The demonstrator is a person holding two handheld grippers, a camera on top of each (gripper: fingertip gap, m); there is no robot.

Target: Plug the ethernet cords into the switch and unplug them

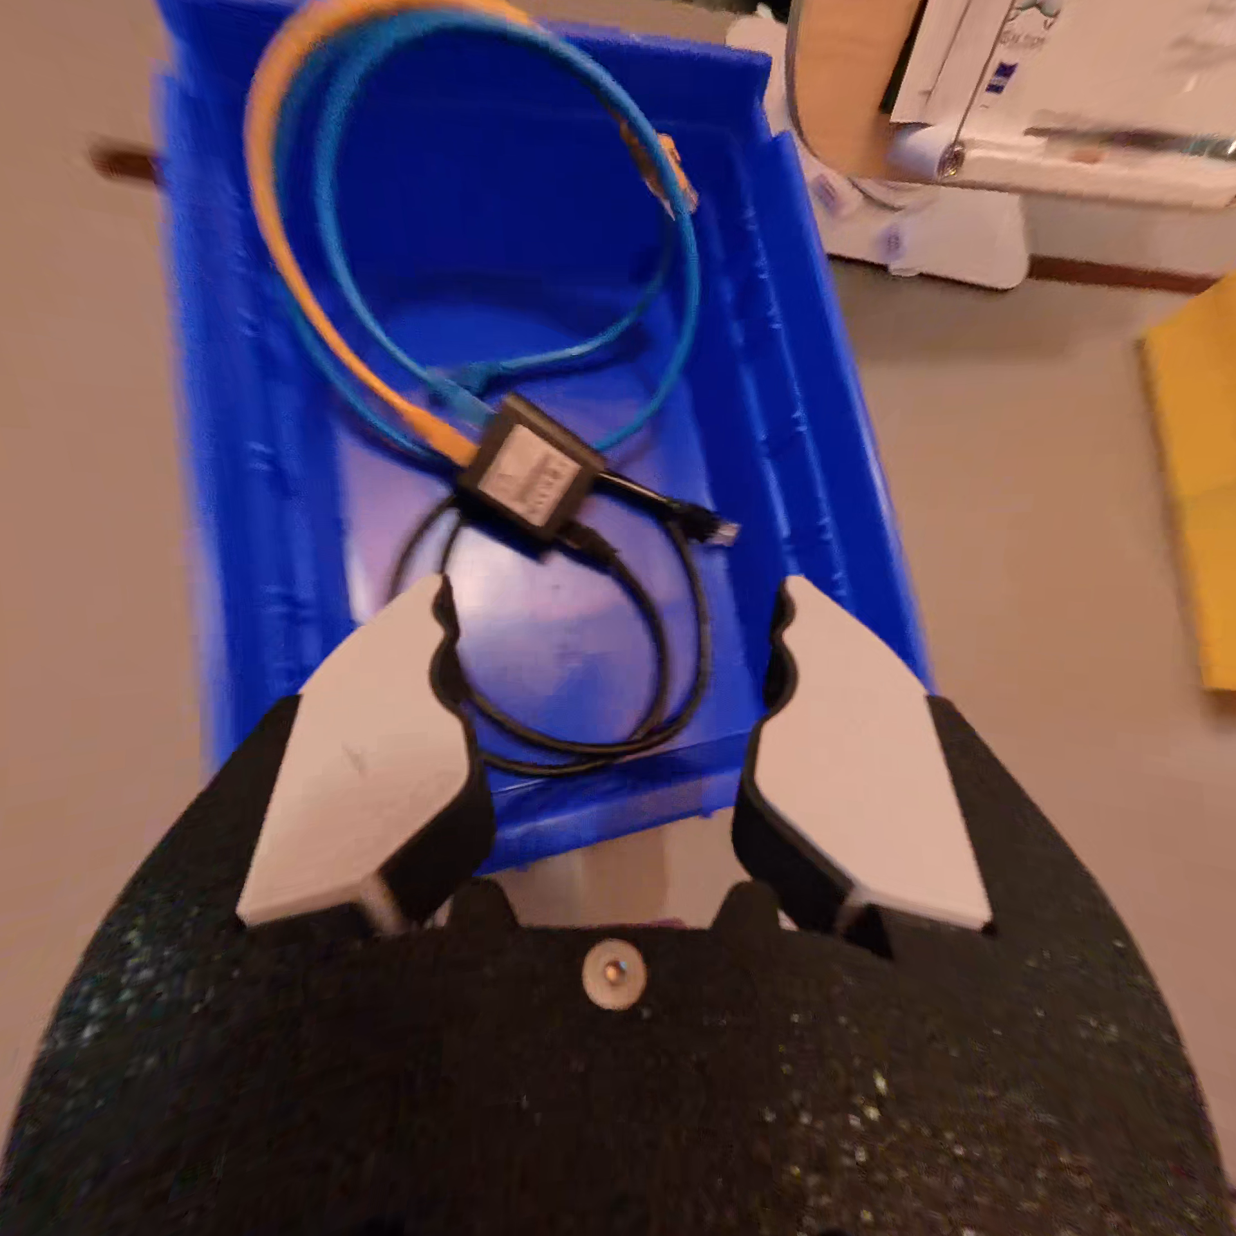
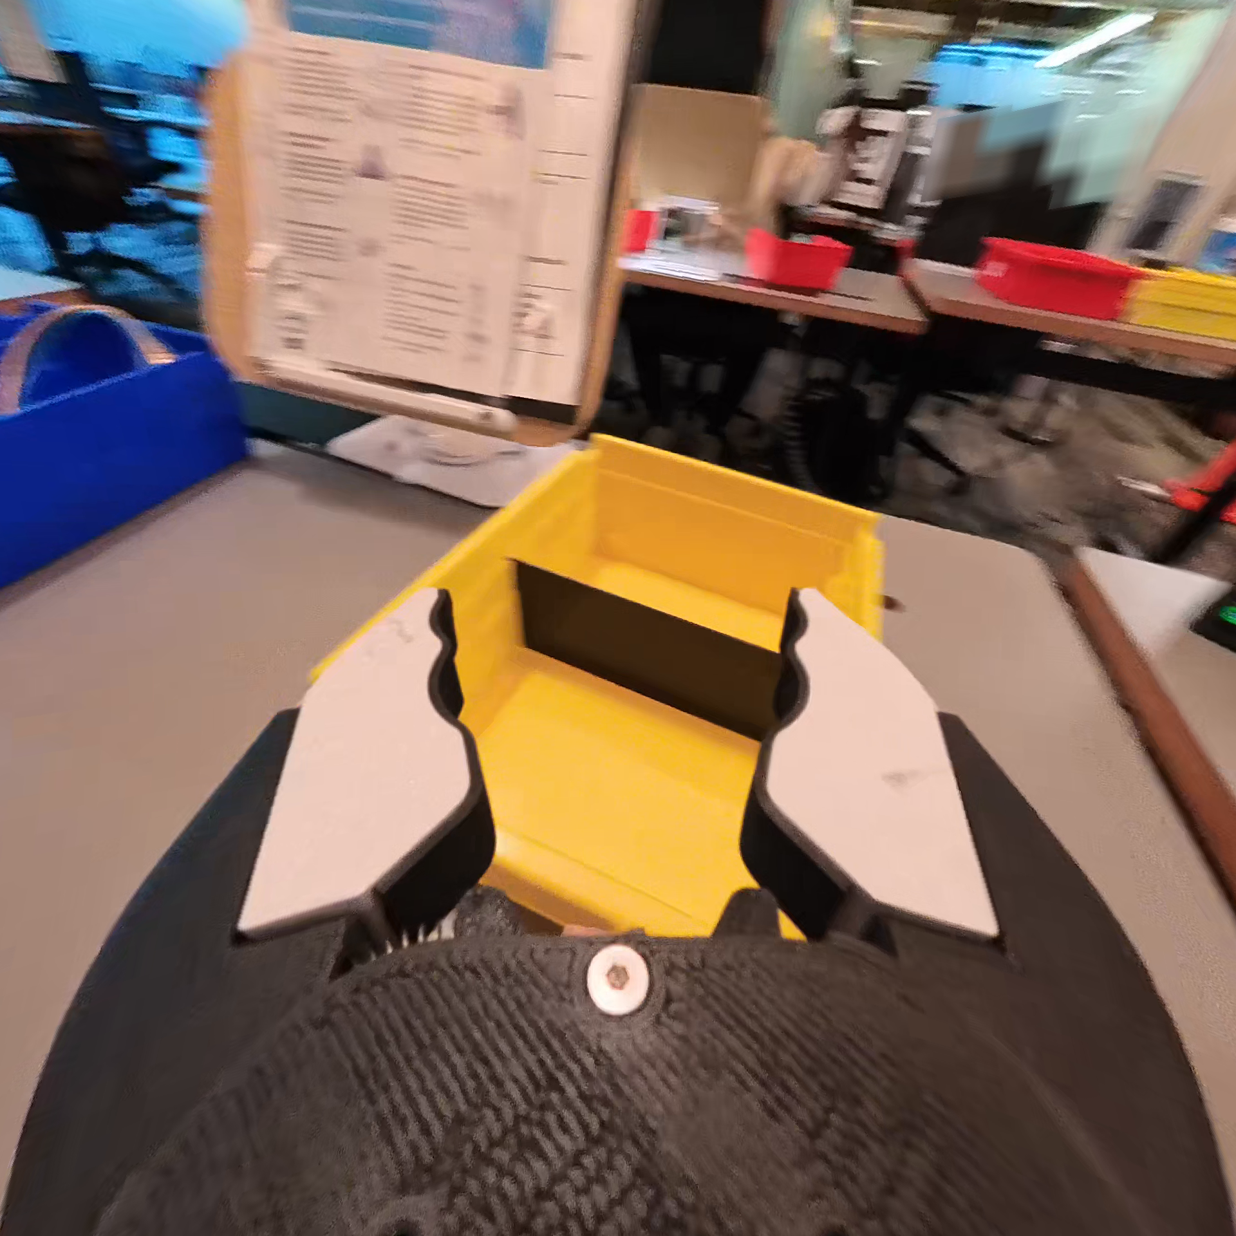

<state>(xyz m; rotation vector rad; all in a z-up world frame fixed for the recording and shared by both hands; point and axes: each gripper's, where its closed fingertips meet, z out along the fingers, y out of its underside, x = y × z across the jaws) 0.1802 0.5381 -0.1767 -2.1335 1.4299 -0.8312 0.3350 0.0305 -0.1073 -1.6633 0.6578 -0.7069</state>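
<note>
Black switch (image 1: 530,477) — long axis diagonal — in blue bin (image 1: 227,468)

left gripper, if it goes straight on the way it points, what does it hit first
Probably the black cord looped on the floor of the blue bin, just ahead of the open left gripper. The small black switch lies a little farther on; depth is unclear.

Two bins stand on the table (image 2: 167,602). The left bin (image 1: 221,468) holds the switch (image 1: 532,476); cords (image 1: 321,281) loop toward 12 o'clock. The right bin (image 2: 669,508), at 3 o'clock, has a divider (image 2: 642,635) across it.
</note>
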